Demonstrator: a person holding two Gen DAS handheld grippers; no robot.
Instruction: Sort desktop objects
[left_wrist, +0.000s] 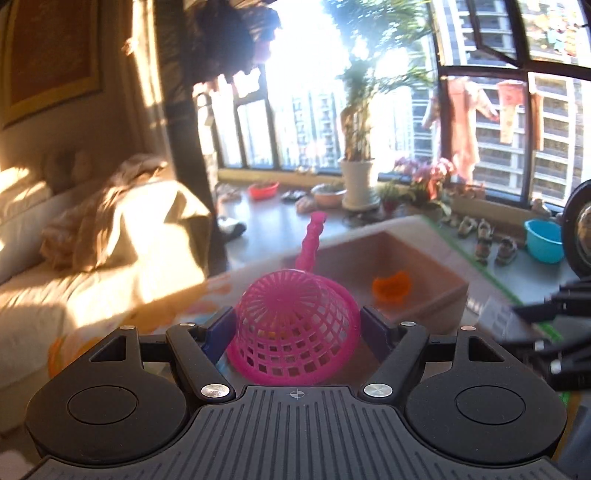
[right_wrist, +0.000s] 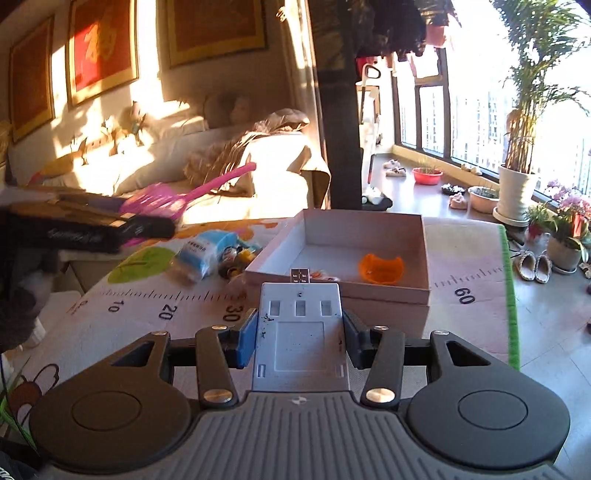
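Left gripper (left_wrist: 297, 328) pinches a pink strainer (left_wrist: 295, 325), right gripper (right_wrist: 300, 332) a grey plate (right_wrist: 300, 332), above the ruler-printed mat (right_wrist: 147, 317).

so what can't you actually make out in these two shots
- Left wrist view: the table under the pink strainer is hidden by its mesh; the right gripper is motion-blurred and cut off by the edge.
- Right wrist view: the grey plate hides the box front; the small toys are too small to identify.
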